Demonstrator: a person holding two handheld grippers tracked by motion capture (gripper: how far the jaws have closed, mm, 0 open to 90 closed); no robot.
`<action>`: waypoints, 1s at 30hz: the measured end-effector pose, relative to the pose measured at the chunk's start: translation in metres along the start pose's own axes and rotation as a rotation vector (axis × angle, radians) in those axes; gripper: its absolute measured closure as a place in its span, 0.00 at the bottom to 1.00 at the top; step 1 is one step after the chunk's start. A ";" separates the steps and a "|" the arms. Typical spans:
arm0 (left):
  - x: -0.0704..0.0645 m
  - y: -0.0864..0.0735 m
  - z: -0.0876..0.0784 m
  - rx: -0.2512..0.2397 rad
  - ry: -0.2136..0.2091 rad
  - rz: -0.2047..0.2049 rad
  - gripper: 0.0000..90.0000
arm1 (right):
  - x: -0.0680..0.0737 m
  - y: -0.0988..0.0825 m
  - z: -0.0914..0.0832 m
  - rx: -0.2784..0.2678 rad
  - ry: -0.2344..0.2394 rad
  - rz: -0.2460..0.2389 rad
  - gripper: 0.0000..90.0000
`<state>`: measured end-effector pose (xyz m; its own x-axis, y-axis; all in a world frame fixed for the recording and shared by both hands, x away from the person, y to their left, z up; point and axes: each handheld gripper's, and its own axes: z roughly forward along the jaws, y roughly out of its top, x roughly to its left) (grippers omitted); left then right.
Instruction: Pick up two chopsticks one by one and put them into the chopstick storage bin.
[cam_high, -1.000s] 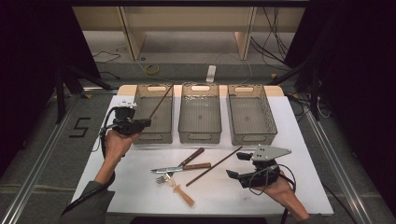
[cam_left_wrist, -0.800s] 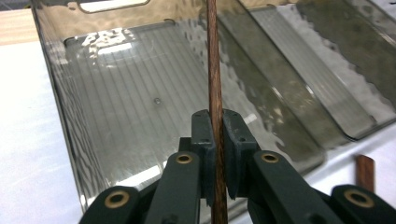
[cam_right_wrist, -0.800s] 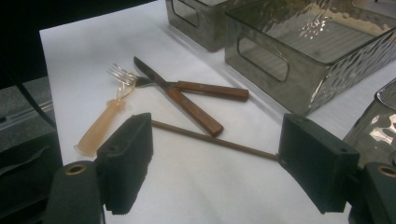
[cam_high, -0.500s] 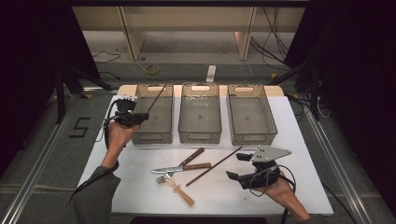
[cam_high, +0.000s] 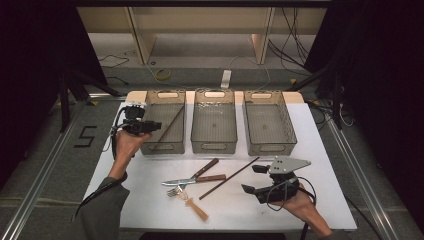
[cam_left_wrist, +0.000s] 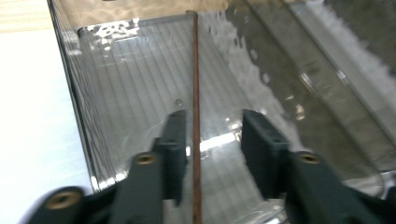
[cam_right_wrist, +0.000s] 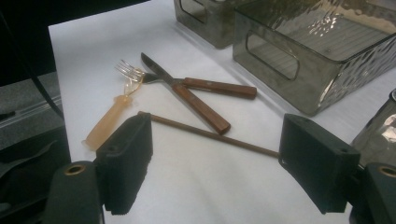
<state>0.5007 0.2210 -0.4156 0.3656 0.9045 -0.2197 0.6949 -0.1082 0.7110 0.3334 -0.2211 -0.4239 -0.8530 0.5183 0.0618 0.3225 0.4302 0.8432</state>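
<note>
left gripper moved farther over left bin, jaws apart around chopstick; right gripper unchanged, open.

left gripper raised at far left, fingers parted | right gripper low near right, fingers wide apart

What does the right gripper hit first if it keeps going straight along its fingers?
Probably the loose brown chopstick on the table: in the right gripper view it lies straight across the gap of the open right gripper, nearer than the two wooden-handled utensils. Depth is unclear; it might pass above.
</note>
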 end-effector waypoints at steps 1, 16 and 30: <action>-0.001 -0.001 -0.002 0.005 -0.009 0.002 0.58 | 0.000 0.000 0.000 -0.001 -0.002 0.000 0.30; -0.046 -0.036 -0.054 -0.095 -0.100 0.046 0.24 | -0.008 0.017 0.005 0.134 0.000 -0.126 0.29; -0.074 -0.081 -0.065 -0.129 -0.201 0.062 0.18 | -0.031 0.041 0.031 0.343 0.026 -0.235 0.31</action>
<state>0.3771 0.1900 -0.4135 0.5296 0.7964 -0.2921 0.5873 -0.0958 0.8037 0.3855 -0.1963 -0.4080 -0.9284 0.3597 -0.0938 0.2323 0.7583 0.6091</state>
